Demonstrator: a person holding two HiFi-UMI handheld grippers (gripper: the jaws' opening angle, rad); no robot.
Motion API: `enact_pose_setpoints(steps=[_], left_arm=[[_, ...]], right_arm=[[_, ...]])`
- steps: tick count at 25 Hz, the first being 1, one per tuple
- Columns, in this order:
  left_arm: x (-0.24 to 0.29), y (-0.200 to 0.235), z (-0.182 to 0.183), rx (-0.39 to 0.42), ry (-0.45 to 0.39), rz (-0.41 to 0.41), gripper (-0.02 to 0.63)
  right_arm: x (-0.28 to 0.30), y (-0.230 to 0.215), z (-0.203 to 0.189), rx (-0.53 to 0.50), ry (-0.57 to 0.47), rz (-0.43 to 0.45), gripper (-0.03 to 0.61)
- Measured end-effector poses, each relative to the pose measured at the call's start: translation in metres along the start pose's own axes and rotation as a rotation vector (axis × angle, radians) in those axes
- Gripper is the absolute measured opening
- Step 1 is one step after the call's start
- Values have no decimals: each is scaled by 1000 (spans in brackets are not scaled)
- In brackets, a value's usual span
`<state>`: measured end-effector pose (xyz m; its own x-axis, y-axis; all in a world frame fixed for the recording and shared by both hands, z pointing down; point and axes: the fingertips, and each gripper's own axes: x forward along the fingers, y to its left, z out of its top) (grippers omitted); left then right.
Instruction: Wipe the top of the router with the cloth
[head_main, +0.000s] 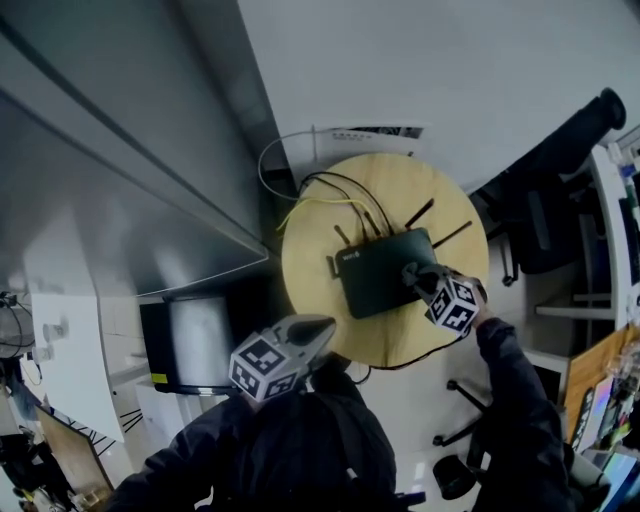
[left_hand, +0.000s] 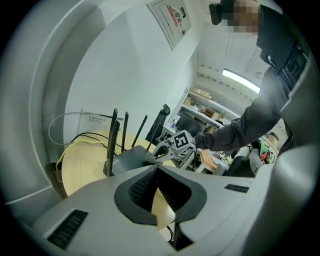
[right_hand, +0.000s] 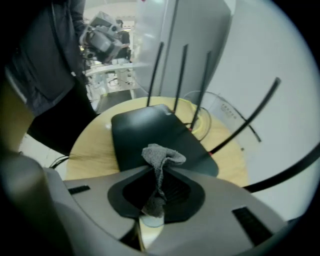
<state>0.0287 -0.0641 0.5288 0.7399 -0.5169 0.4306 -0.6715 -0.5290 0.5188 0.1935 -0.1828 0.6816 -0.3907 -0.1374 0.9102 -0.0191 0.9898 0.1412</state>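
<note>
A black router (head_main: 378, 278) with several thin antennas lies on a round wooden table (head_main: 305, 270). My right gripper (head_main: 418, 278) hangs over the router's right part, shut on a small grey cloth (head_main: 411, 271). In the right gripper view the cloth (right_hand: 162, 155) bunches out of the gripper (right_hand: 160, 169) just above the router's (right_hand: 147, 132) glossy top. Whether the cloth touches the top I cannot tell. My left gripper (head_main: 322, 328) stays at the table's near edge, shut and holding nothing. The left gripper view shows its tips (left_hand: 156, 168) closed, with the router (left_hand: 129, 158) and the right gripper (left_hand: 159, 155) beyond.
Black and yellow cables (head_main: 330, 195) run off the router's back toward the white wall. A dark office chair (head_main: 545, 190) and shelves stand right of the table. A black cabinet (head_main: 185, 340) sits to the left, under a grey counter.
</note>
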Motion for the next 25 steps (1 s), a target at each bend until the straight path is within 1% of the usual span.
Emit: enact_pose_setpoints(steps=[2,4,6,8,11,14,17,20,22,25], left_arm=[[-2,2,0,-3,-1,9,-8],[-4,4,0,-6,-4,20,-8],[-7,5,-1,-11,-7,30,-8],[-9,7,-1,-15,-12,40,-8],[-11,11,0,-19,-18,48,-8],[-10,10,1,-17,-20,42,-8],[-7,7,3,-6,-18,24,-8],[-5,4,3,6,-11,6,-8],[-4,0,3,15,-5,-7,-8],[-4,-6,2,30,3,-25,-8]], right_arm=[[4,-33,-1,60,-6,-109,69],[9,-56,-3,94,6,-179,69],[12,-71,-4,103,26,-230,69],[16,-78,-8,98,53,-252,69],[17,-74,-13,43,92,-228,67],[13,-59,-19,6,115,-162,67],[4,-33,-30,39,104,-100,67],[-5,-4,-38,52,98,-57,67],[-8,9,-42,62,95,-46,67],[-9,13,-47,90,99,-59,67]])
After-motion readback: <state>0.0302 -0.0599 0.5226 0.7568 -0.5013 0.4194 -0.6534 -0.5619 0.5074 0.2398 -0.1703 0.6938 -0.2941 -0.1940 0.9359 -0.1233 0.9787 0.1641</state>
